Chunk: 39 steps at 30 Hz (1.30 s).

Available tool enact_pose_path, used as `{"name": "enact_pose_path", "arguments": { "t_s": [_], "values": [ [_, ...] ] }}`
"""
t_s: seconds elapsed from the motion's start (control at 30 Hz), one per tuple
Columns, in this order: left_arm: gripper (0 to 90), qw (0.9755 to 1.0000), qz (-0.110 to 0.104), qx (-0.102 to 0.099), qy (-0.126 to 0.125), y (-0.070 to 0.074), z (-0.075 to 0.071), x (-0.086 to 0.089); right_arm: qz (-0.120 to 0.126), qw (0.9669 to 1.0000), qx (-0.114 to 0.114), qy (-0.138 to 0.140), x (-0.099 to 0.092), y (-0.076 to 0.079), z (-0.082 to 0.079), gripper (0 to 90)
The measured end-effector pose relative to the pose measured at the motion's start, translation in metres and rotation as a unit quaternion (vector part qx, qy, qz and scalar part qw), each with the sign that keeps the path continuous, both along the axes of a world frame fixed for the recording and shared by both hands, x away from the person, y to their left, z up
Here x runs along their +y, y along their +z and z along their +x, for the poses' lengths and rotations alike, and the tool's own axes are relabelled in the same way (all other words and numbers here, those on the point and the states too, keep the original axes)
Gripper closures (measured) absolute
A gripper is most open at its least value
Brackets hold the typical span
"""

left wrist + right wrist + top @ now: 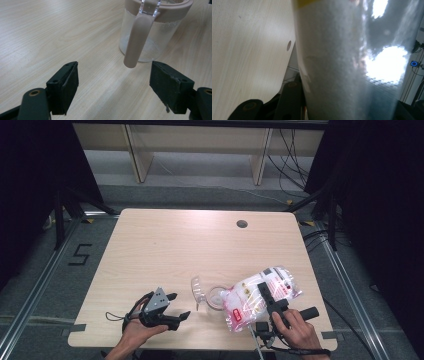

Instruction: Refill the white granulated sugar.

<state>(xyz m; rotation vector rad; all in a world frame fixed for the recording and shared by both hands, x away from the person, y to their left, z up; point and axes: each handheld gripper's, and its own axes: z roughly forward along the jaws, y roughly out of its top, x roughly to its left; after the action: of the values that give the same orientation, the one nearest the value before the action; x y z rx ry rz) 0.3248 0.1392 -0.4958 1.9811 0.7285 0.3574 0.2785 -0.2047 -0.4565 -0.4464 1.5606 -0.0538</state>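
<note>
A clear plastic jug [214,298] with a beige rim and handle [137,40] stands near the table's front edge, its clear lid [197,290] flipped up on the left. A plastic bag of white grains [260,296] lies tilted, its lower end over the jug's mouth. My right gripper [265,293] is shut on the bag [352,65]; one black jaw presses its side and the other is hidden behind it. My left gripper [179,306] stands open just left of the jug, its fingers [63,87] wide apart short of the handle, nothing between them.
The wooden table [165,245] has a round cable hole [242,224] at the back right. Beyond its far edge stands pale shelving [200,150], and loose cables [295,165] lie on the floor at the right. Dark curtains flank both sides.
</note>
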Motion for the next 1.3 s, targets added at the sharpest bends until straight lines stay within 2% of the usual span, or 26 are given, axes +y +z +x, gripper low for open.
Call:
{"name": "enact_pose_path", "arguments": {
  "t_s": [0.03,0.13,0.4,0.43,0.47,0.5,0.53,0.57,0.6,0.63,0.67,0.77,0.8,0.87,0.9,0.93,0.97,1.03,1.1,1.17,1.3],
  "values": [
    [23.0,1.0000,0.000,0.000,0.000,0.0001,0.0000,0.0000,-0.008,0.9999,-0.003,0.007,0.0007,0.0014,0.0006,63.9],
    [23.1,1.0000,0.000,0.000,0.000,0.0000,0.0000,0.0000,0.001,1.0000,0.000,-0.001,-0.0003,0.0002,-0.0005,64.0],
    [23.0,1.0000,0.000,-0.001,0.000,0.0003,0.0000,0.0002,-0.003,1.0000,0.000,0.001,-0.0003,0.0004,-0.0006,64.2],
    [23.0,1.0000,0.003,-0.002,0.000,0.0005,0.0002,0.0006,-0.021,0.9998,-0.002,-0.002,-0.0004,0.0025,-0.0012,64.2],
    [23.0,0.9999,0.015,-0.005,-0.003,0.0011,0.0009,0.0019,-0.021,0.9998,-0.002,-0.003,-0.0005,0.0027,-0.0013,64.3],
    [23.1,0.9999,0.013,-0.005,-0.003,0.0009,0.0008,0.0018,-0.004,1.0000,-0.002,0.005,-0.0002,0.0009,-0.0003,64.3],
    [23.1,0.9999,0.013,-0.005,-0.003,0.0009,0.0008,0.0018,-0.004,1.0000,-0.002,0.005,-0.0002,0.0009,-0.0003,64.3],
    [23.1,1.0000,0.005,-0.003,-0.001,0.0006,0.0003,0.0010,-0.018,0.9998,-0.005,0.001,-0.0001,0.0032,-0.0010,64.3],
    [23.1,1.0000,0.005,-0.003,0.000,0.0006,0.0004,0.0010,-0.018,0.9998,-0.004,0.000,-0.0002,0.0030,-0.0013,64.3],
    [23.1,0.9999,0.014,-0.005,-0.003,0.0009,0.0009,0.0019,-0.015,0.9999,-0.005,-0.001,-0.0004,0.0025,-0.0016,64.4],
    [23.1,1.0000,-0.001,-0.002,0.001,0.0002,0.0000,0.0000,-0.013,0.9999,-0.004,-0.001,-0.0003,0.0023,-0.0016,64.4],
    [23.1,1.0000,0.003,-0.003,0.000,0.0004,0.0003,0.0006,-0.017,0.9998,0.000,-0.009,0.0004,0.0030,-0.0030,64.5],
    [23.1,0.9999,0.011,-0.004,-0.002,0.0008,0.0007,0.0016,-0.017,0.9998,0.000,-0.009,0.0004,0.0030,-0.0029,64.5],
    [23.1,1.0000,0.005,-0.003,0.000,0.0005,0.0004,0.0009,-0.018,0.9998,0.000,-0.009,0.0004,0.0030,-0.0030,64.5],
    [23.0,0.9999,0.014,-0.004,-0.002,0.0008,0.0008,0.0018,-0.017,0.9998,0.001,-0.009,0.0003,0.0031,-0.0029,64.6],
    [23.0,0.9999,0.014,-0.004,-0.002,0.0008,0.0008,0.0018,-0.017,0.9998,0.001,-0.009,0.0003,0.0031,-0.0029,64.6],
    [23.0,1.0000,0.001,-0.001,0.000,0.0003,0.0000,0.0003,-0.017,0.9998,0.000,-0.008,0.0002,0.0030,-0.0029,64.6],
    [23.0,1.0000,0.003,-0.003,0.000,0.0004,0.0002,0.0007,-0.027,0.9996,-0.002,-0.002,0.0011,0.0044,-0.0024,64.7],
    [23.0,1.0000,0.006,-0.004,-0.001,0.0006,0.0004,0.0011,-0.027,0.9996,-0.004,0.000,0.0012,0.0046,-0.0024,64.7],
    [23.1,1.0000,0.000,-0.002,0.000,0.0003,-0.0001,0.0002,-0.027,0.9996,-0.003,-0.001,0.0012,0.0045,-0.0027,64.8],
    [23.0,1.0000,0.006,-0.003,0.000,0.0006,0.0005,0.0010,-0.025,0.9997,-0.003,0.001,0.0011,0.0040,-0.0021,65.0]
  ]
}}
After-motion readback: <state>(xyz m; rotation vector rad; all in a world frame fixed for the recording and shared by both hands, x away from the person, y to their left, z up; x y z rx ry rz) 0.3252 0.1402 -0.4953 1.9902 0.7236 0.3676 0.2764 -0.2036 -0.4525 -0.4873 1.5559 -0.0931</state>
